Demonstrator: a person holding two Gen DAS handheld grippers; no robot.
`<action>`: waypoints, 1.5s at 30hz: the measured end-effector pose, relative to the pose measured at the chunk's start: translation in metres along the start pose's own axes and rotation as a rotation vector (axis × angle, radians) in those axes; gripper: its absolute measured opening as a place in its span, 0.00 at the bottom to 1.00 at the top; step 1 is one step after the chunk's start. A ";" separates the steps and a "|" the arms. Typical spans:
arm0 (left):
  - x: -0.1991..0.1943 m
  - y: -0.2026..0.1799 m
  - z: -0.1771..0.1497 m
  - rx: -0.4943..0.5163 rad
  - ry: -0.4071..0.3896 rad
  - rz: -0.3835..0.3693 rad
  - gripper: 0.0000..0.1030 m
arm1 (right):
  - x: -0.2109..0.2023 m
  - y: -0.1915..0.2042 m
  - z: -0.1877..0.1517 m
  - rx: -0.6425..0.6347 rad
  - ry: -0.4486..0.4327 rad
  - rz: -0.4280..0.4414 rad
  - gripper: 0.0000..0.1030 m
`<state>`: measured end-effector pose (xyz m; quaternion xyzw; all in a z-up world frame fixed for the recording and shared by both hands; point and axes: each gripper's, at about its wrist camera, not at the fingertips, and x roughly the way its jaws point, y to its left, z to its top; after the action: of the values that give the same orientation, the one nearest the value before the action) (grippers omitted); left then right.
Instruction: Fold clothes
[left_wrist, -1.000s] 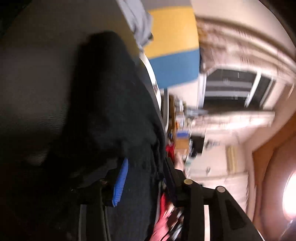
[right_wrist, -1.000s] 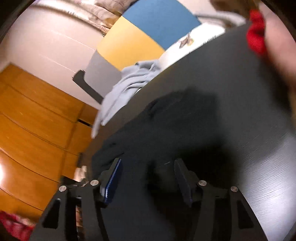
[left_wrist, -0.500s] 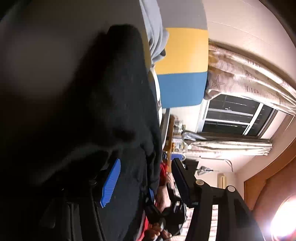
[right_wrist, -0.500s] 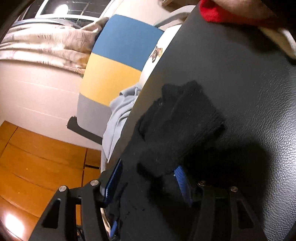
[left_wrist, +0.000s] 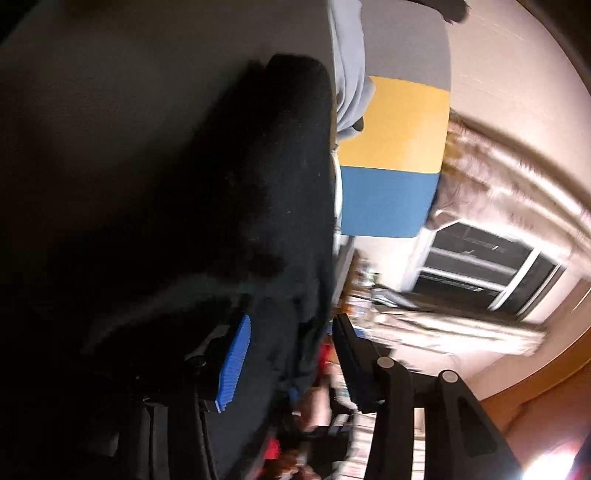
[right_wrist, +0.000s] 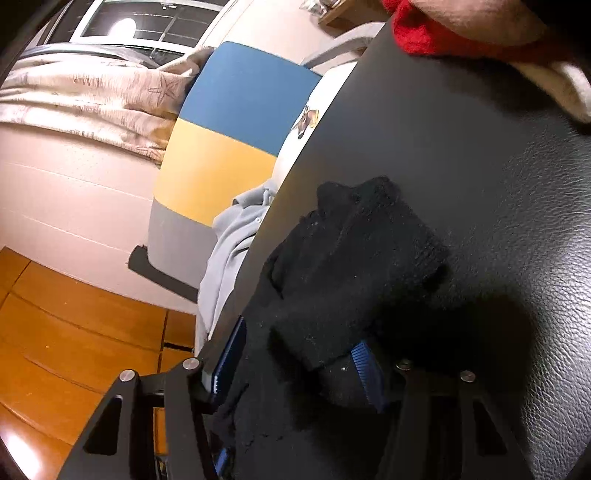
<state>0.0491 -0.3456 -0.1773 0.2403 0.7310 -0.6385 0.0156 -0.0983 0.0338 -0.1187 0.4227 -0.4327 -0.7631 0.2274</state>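
Observation:
A black knit garment (right_wrist: 354, 266) lies on the black leather-textured table (right_wrist: 498, 177), one part folded over into a thick flap. My right gripper (right_wrist: 297, 365) is open, low at the garment's near edge, with black fabric between its blue pads and draped over the right fingertip (right_wrist: 364, 369). In the left wrist view, which is rolled sideways, the same black garment (left_wrist: 266, 192) fills the middle. My left gripper (left_wrist: 290, 365) is open, and black fabric runs between its blue pad (left_wrist: 232, 365) and its other finger.
A light grey garment (right_wrist: 236, 236) hangs over the table's far edge, next to a chair back striped blue, yellow and grey (right_wrist: 229, 147). A person's hand in a red sleeve (right_wrist: 424, 33) and a white cloth (right_wrist: 565, 85) sit at the far right. Wooden floor (right_wrist: 74, 332) lies beyond.
The right gripper has moved in on the folded flap, whose fabric now lies over its right finger. The left view has swung along the garment, its fingers slightly closer together.

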 end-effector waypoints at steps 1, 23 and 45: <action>0.000 0.000 0.002 -0.004 -0.010 -0.004 0.46 | 0.001 0.000 0.001 -0.002 0.004 -0.001 0.58; -0.067 -0.049 0.034 0.302 -0.093 -0.027 0.04 | -0.018 0.034 0.004 -0.214 0.028 0.037 0.11; -0.069 -0.109 0.011 1.093 0.113 0.417 0.36 | 0.010 0.084 -0.017 -1.026 0.328 -0.292 0.56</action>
<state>0.0661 -0.3862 -0.0554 0.3859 0.2329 -0.8923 -0.0241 -0.0909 -0.0253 -0.0558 0.4266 0.0984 -0.8238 0.3602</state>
